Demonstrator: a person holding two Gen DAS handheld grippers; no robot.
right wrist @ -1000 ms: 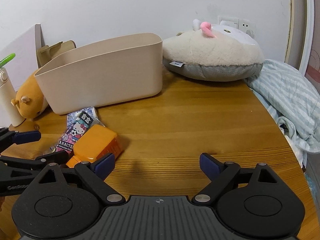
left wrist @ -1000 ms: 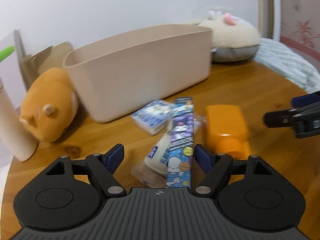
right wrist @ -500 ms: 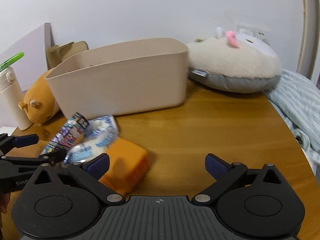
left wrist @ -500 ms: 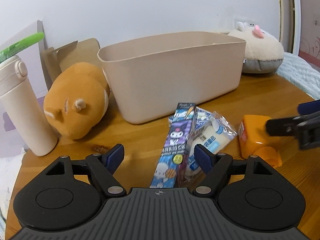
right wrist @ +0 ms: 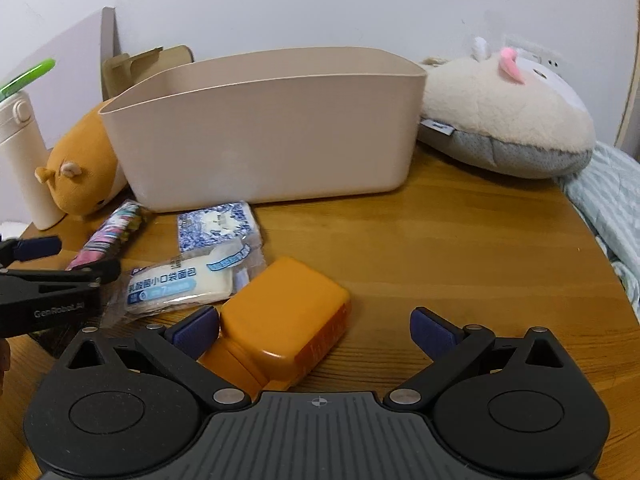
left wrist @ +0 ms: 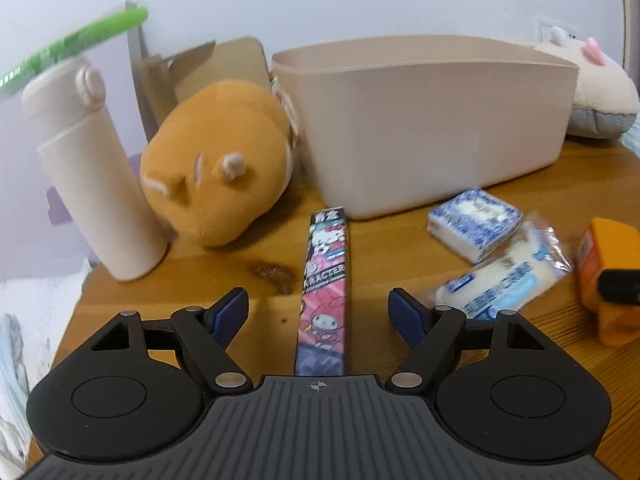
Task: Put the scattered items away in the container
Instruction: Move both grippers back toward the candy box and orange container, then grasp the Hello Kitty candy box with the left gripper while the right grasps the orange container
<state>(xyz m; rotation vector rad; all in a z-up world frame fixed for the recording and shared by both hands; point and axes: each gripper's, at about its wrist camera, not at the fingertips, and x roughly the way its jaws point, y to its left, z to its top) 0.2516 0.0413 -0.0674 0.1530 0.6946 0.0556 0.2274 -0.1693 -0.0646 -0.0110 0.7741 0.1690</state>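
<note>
Both your grippers gape empty: right gripper, jaws just widened, now straddles the orange box; left gripper lines up the character-print box at twelve o'clock.

Matt plastic container, glossy wooden table

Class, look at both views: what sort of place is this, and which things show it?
Probably a bedroom: a wooden table holds plush toys, an orange hamster and a cream cushion, with striped bedding at its edge.
</note>
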